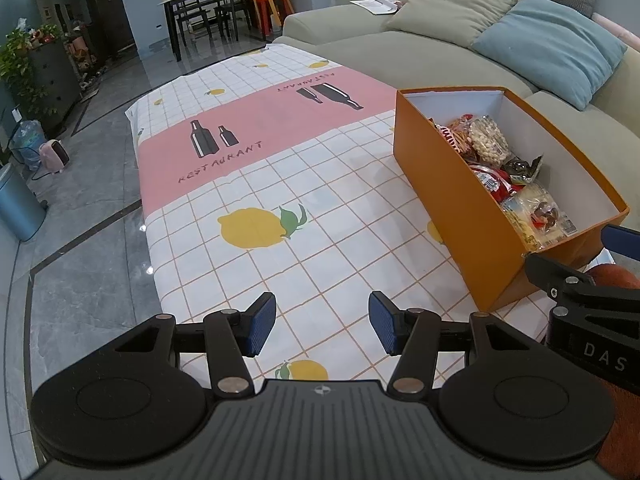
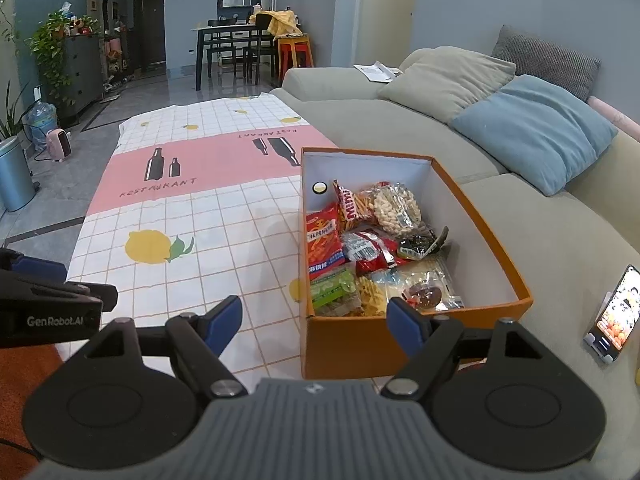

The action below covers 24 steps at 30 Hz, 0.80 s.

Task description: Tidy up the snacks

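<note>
- Left wrist view: the left gripper [image 1: 322,326] is hovering over the lemon-print tablecloth [image 1: 280,168] with its jaws standing well apart and nothing between the blue pads [image 1: 262,322]. The cloth under it is looking bare, no loose packets anywhere that I can spot.
- Same view: the orange box [image 1: 460,200] is sitting at the right edge of the cloth, just beside the sofa [image 1: 360,44]. Snacks are piling along the box's sofa side, with a bag of pale puffed bits [image 1: 490,140] showing at the far end.
- Part of the right gripper [image 1: 576,284] is poking in at the lower right, close to the box's near corner. Can't tell its jaw state from here.
- Right wrist view: the right gripper [image 2: 314,320] is hanging just in front of the box's near wall [image 2: 360,340], jaws wide and gripping nothing.
- Inside the box I'm seeing a red-orange packet [image 2: 324,240] against the left wall, a green packet [image 2: 334,292] at the near left corner, a clear wrapped pastry [image 2: 426,292] at the near end, plus a red foil bag [image 2: 368,250] mid-pile. The right half of the box floor is lying empty.
- My guess is everything's already boxed, so the job's mostly wrapping up. If tidying more, I'd be coming in from above, pinching one packet by its crimped edge and not squashing the puffed stuff.
- A phone [image 2: 614,314] is propped on the sofa right of the box, so I'd be keeping swings clear of it.
</note>
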### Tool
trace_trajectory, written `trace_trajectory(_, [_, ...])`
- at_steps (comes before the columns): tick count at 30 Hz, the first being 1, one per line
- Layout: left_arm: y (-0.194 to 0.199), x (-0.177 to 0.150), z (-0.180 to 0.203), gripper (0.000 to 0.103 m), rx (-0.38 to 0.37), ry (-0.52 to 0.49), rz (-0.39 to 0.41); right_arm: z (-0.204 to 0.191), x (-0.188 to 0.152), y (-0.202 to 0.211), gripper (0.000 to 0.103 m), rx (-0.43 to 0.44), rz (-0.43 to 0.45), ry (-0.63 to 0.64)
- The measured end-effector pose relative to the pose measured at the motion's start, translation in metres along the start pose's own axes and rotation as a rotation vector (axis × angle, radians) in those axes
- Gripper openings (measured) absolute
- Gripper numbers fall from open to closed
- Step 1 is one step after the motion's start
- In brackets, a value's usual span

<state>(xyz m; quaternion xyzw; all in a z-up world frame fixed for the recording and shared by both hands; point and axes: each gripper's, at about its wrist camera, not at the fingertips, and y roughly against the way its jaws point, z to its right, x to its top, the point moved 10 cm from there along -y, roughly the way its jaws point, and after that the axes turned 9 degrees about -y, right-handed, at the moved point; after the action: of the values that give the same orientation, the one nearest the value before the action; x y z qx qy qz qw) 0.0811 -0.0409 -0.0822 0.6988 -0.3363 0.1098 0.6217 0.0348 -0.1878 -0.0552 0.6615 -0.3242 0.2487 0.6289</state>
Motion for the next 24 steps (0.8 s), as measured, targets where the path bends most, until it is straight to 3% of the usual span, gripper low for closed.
trace_trajectory(24, [0.0023, -0.0002, 0.0011, 0.063, -0.006, 0.005, 0.000, 0.0006, -0.0042, -0.0008, 0.078, -0.007, -0.014, 0.010])
